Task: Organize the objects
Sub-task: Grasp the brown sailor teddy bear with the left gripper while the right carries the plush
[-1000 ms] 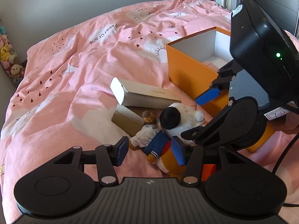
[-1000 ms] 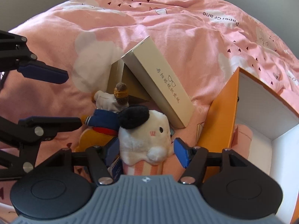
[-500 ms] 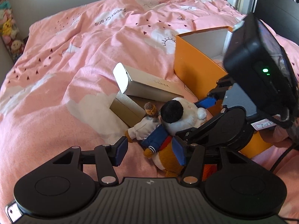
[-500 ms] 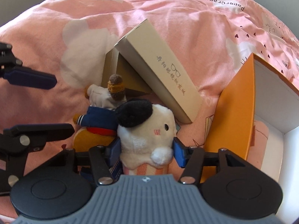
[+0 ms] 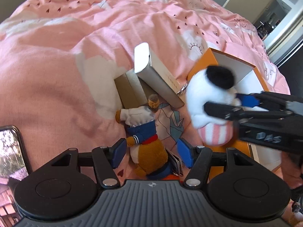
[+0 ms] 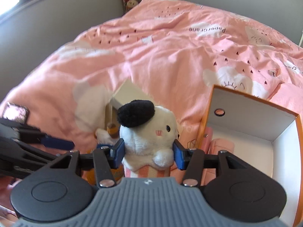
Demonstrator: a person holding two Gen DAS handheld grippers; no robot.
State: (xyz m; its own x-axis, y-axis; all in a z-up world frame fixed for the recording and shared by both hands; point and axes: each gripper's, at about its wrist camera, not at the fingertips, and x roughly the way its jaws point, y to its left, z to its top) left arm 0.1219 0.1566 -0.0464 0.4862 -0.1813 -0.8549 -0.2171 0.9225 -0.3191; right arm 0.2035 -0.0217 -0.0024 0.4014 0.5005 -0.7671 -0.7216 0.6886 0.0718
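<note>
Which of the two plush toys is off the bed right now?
The white plush with the black cap, clamped in the right gripper; the brown bear lies on the bedspread.

Phone (image 5: 11, 151) on pink bedspread (image 5: 56, 56)

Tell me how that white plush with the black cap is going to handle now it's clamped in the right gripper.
The white plush looks soft: the right gripper, jaws closing, presses its blue pads into the fur on both sides, so it probably squashes rather than slips. It hangs clear of the bedspread by that grip alone, so likely light. Its striped base bulges below the pads, so it may sag or swing.
</note>
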